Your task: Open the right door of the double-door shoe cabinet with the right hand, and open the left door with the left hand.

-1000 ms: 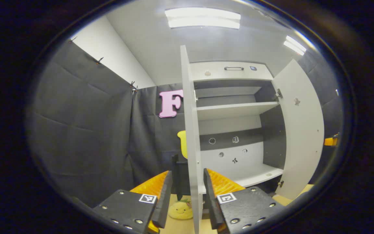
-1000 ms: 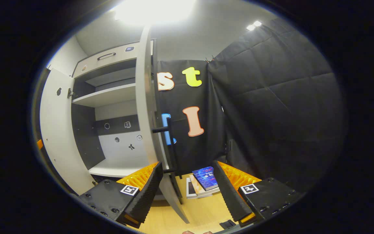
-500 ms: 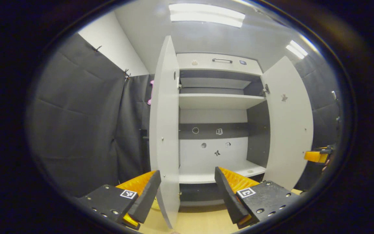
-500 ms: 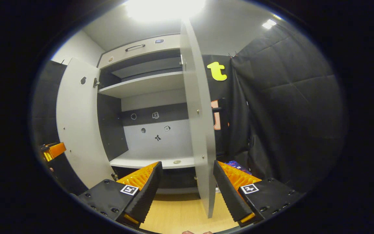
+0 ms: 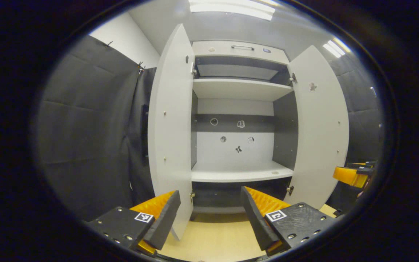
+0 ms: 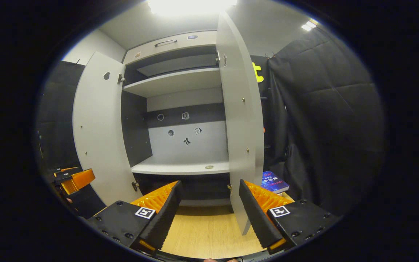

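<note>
The shoe cabinet (image 5: 236,49) stands with both doors swung wide, its pale shelves bare. In the left gripper view the left door (image 5: 169,123) hangs just left of my left gripper (image 5: 209,214), which is open and holds nothing. The right door (image 5: 320,127) stands opposite, with the right gripper (image 5: 351,174) at the far right edge. In the right gripper view the right door (image 6: 242,120) is edge-on ahead of my open, empty right gripper (image 6: 209,214). The left door (image 6: 98,127) and the left gripper (image 6: 73,180) sit at the left.
The floor (image 6: 209,233) is light wood. Black cloth walls close in on both sides (image 5: 86,127) (image 6: 326,120). Books (image 6: 275,182) lie on the floor behind the right door. Small stickers (image 5: 236,136) dot the cabinet's back panel.
Both grippers have let go of the door edges and pulled back from the cabinet. The doors have swung wider and the cabinet interior now faces both cameras.
</note>
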### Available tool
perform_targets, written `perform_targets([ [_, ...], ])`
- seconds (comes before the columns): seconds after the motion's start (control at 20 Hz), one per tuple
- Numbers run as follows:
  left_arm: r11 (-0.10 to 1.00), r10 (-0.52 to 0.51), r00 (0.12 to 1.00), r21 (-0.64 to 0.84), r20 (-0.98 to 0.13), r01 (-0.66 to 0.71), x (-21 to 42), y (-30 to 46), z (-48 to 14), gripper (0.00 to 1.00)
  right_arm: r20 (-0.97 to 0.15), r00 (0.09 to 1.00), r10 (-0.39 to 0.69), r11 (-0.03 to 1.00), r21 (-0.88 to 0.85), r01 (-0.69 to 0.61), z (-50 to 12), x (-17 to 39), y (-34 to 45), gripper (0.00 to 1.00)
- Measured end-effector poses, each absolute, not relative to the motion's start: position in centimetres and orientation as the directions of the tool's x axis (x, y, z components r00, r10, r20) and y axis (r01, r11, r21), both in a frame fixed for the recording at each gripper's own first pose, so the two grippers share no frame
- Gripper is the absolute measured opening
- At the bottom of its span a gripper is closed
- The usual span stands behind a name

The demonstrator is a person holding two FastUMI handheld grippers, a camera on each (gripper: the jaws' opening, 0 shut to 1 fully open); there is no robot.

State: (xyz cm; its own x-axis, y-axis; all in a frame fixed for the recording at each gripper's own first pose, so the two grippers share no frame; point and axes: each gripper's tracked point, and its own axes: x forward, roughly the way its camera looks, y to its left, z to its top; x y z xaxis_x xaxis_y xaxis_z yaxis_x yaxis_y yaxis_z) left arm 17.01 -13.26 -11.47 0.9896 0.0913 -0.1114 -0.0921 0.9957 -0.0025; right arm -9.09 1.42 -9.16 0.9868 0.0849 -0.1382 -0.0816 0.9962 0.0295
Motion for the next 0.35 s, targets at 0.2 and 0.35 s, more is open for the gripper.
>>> perform_targets([
  [0.2,0.998,0.065,0.986,0.031,-0.153,-0.061,16.9,-14.0,-13.3,0.96,-0.153,0.983,0.102,0.995,0.029,-0.099,-10.1,-9.3,2.2,0.98],
  [0.35,0.998,0.048,0.984,0.036,-0.170,-0.042,16.8,-14.7,-14.1,0.96,-0.154,0.982,0.111,0.994,0.032,-0.108,-10.7,-9.3,2.6,0.98],
])
